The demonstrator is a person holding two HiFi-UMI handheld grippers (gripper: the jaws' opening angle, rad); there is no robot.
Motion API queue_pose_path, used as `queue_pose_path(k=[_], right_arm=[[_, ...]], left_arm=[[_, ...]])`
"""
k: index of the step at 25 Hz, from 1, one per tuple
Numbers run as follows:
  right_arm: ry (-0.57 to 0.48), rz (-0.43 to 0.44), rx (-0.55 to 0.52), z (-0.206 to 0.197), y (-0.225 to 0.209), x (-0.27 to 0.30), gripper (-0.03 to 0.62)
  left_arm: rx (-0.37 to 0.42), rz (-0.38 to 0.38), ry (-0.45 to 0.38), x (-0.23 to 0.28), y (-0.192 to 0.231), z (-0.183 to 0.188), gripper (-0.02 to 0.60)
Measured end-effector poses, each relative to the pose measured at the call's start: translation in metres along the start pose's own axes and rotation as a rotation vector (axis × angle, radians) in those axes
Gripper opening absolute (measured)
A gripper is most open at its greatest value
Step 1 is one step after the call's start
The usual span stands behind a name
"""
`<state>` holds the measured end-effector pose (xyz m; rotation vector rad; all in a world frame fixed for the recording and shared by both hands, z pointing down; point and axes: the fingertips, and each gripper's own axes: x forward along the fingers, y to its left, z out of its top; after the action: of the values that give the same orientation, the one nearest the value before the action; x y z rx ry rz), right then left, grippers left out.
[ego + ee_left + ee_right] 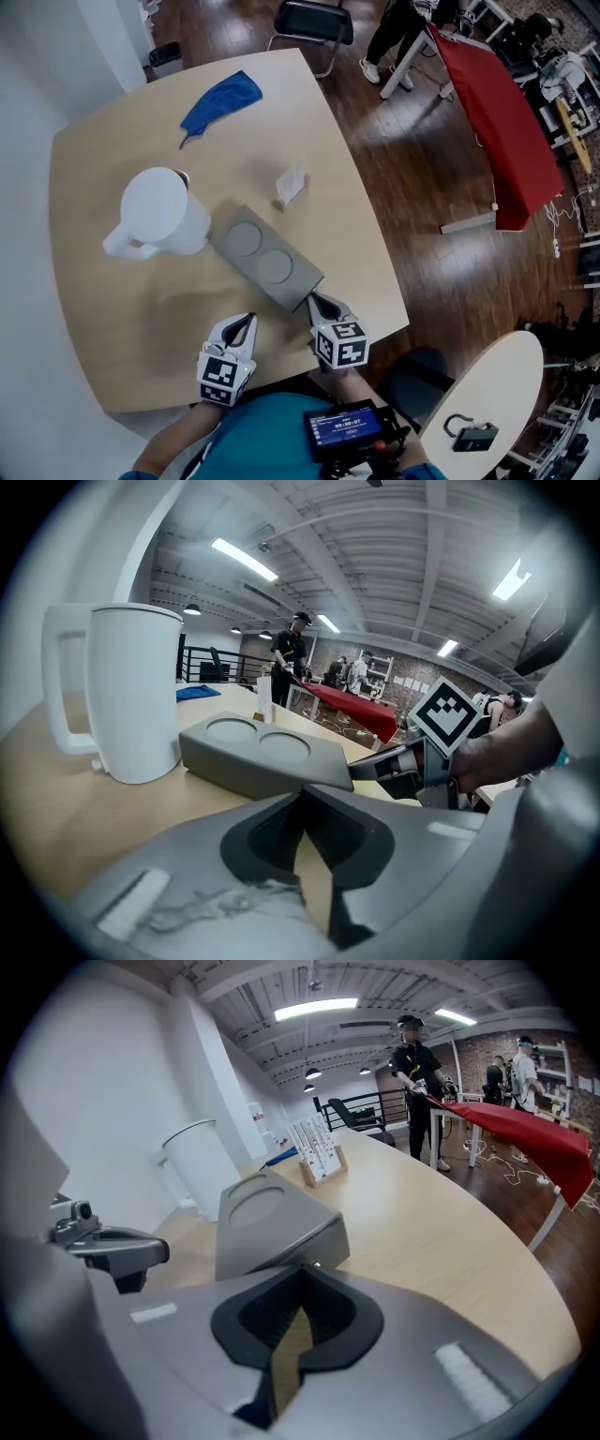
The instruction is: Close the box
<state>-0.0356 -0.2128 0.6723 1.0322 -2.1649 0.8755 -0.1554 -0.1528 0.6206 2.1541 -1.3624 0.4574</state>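
Observation:
A flat grey box (265, 255) with two round recesses in its top lies slantwise mid-table, lid down. It fills the middle of the left gripper view (262, 757) and of the right gripper view (272, 1218). My left gripper (246, 322) rests near the front edge, a little short of the box's long side, jaws shut on nothing (302, 794). My right gripper (314, 300) is at the box's near corner, almost touching it, its jaws also closed and empty (302, 1269). Each gripper shows in the other's view: the right gripper (412, 761), the left gripper (108, 1241).
A white pitcher (159, 211) stands against the box's left end. A small card stand (292, 186) sits just behind the box, a blue cloth (222, 101) at the far side. The table's right edge (380, 234) is close. A red-covered table (502, 122) and people stand beyond.

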Motion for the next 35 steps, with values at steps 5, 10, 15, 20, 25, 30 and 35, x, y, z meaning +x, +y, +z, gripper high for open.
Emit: queue_pose_path(k=[5, 10, 15, 20, 25, 30, 35], right_arm=[[0.002, 0.034, -0.005, 0.0, 0.007, 0.003, -0.009], [-0.007, 0.023, -0.002, -0.001, 0.007, 0.003, -0.009], [0.004, -0.001, -0.001, -0.003, 0.006, -0.002, -0.009], [-0.002, -0.067, 0.033, 0.002, -0.002, -0.03, -0.008], [-0.084, -0.124, 0.011, 0.022, -0.007, -0.072, -0.008], [-0.191, -0.132, 0.019, 0.032, -0.005, -0.12, -0.008], [-0.266, -0.127, 0.021, 0.022, -0.007, -0.175, -0.008]], left_arm=[[0.01, -0.017, -0.003, 0.001, -0.005, 0.003, -0.008], [0.015, -0.028, -0.003, 0.0, -0.008, 0.004, -0.008], [0.02, -0.057, -0.012, 0.002, -0.016, 0.008, -0.008], [0.017, -0.113, -0.014, 0.006, -0.028, 0.013, -0.008], [0.014, -0.154, -0.081, 0.012, -0.035, 0.037, -0.008], [0.051, -0.187, -0.143, 0.005, -0.065, 0.061, -0.008], [0.097, -0.199, -0.178, -0.012, -0.115, 0.067, -0.008]])
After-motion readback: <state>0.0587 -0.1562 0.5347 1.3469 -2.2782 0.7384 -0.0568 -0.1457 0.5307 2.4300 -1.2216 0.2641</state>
